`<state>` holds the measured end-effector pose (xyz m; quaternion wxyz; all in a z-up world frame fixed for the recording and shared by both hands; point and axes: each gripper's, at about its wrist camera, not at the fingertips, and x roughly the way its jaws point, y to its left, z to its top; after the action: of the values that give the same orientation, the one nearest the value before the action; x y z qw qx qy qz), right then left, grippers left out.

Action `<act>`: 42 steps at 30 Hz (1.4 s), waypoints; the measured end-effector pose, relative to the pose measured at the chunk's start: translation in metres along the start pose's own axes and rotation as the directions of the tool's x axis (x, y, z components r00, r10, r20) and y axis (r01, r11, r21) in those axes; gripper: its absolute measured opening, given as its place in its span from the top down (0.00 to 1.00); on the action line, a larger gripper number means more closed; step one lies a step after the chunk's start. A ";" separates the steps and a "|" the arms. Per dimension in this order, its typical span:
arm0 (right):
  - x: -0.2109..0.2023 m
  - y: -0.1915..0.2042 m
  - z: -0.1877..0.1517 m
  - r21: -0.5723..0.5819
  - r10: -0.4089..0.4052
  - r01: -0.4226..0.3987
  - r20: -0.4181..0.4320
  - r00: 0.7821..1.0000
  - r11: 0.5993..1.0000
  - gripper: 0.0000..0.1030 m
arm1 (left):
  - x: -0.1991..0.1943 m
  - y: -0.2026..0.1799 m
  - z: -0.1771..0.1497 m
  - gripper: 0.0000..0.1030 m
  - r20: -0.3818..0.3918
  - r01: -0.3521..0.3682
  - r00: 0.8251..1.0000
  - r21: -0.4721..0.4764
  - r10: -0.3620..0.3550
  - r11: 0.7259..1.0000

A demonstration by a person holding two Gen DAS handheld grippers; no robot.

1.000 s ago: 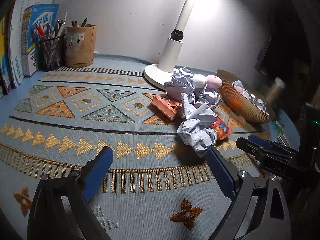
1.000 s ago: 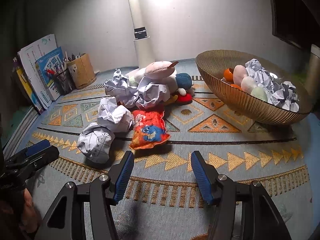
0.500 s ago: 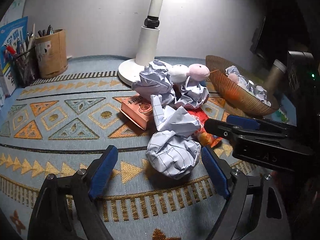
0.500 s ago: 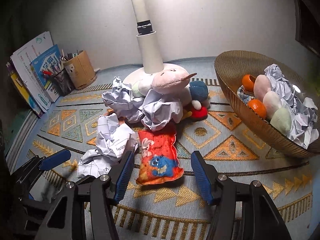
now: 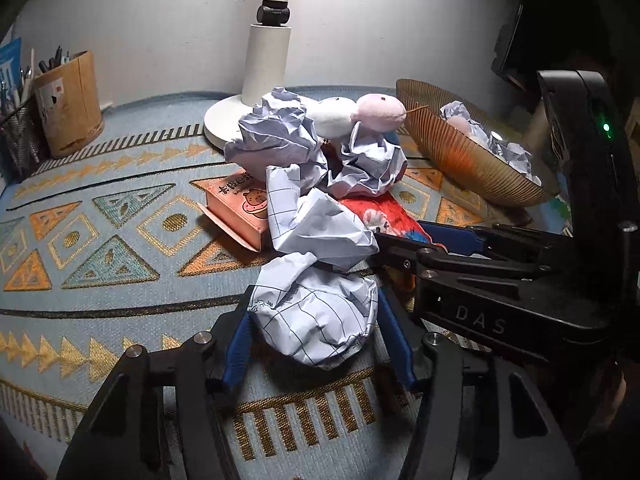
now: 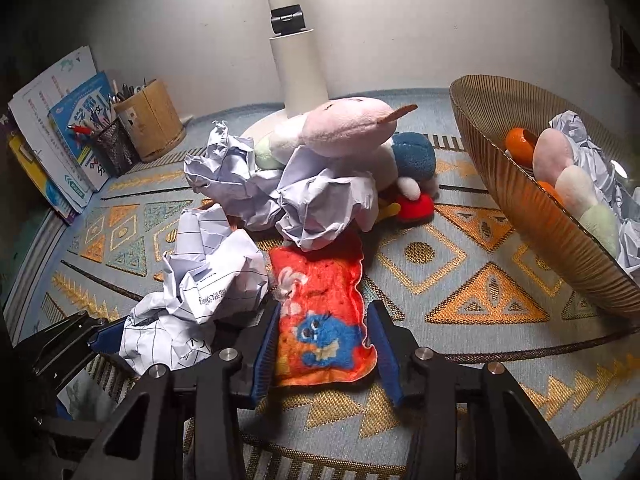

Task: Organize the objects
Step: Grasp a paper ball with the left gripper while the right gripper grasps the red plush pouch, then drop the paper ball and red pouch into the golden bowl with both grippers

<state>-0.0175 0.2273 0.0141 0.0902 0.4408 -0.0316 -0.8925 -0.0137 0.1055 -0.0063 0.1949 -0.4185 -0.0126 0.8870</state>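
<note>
A woven blue mat (image 5: 100, 184) with gold and orange triangles and diamonds covers the table. On its right side sits a wide, ribbed, amber-brown bowl (image 6: 532, 216), shallow and tilted, holding oranges, pastel egg shapes and crumpled paper. A smooth white lamp (image 5: 264, 64) rises on a cylindrical post from a round base behind a soft pile: a pink and white plush toy (image 6: 344, 128) resting on creased paper wads (image 6: 320, 204).

The left gripper (image 5: 316, 332) has its blue-padded fingers (image 5: 236, 348) closed in on both sides of a crumpled ball of grid-lined paper (image 5: 320, 320) lying on the mat; the pads touch it. The right gripper (image 6: 322, 344) straddles a flat, fuzzy, wavy-edged red-orange snack packet (image 6: 320, 304) bearing a blue cartoon creature, jaws narrow and flanking the packet's edges; whether they press it I cannot tell.

Beside the pile lies a flat pink cardboard box (image 5: 240, 208). At the far left stand a round kraft-paper pen holder (image 5: 68, 104) and a black mesh cup (image 6: 114, 144).
</note>
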 end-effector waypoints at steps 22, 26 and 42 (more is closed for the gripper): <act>-0.068 -0.038 -0.065 0.101 0.085 -0.088 0.038 0.996 0.991 0.45 | -0.060 0.032 -0.046 0.49 0.132 -0.002 0.991 -0.164 0.024 0.986; -0.068 -0.036 -0.066 0.089 0.064 -0.068 0.045 0.997 0.994 0.44 | -0.057 0.022 -0.046 0.48 0.123 -0.019 0.992 -0.115 0.033 0.993; -0.087 -0.034 -0.070 0.097 0.174 -0.178 0.051 0.983 0.979 0.70 | -0.067 0.009 -0.029 0.48 0.124 0.049 0.992 -0.134 -0.032 0.990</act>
<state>0.0853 0.2788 0.0351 0.1456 0.4212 -0.1176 -0.8874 0.0436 0.0691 0.0223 0.1825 -0.3759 -0.0936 0.9037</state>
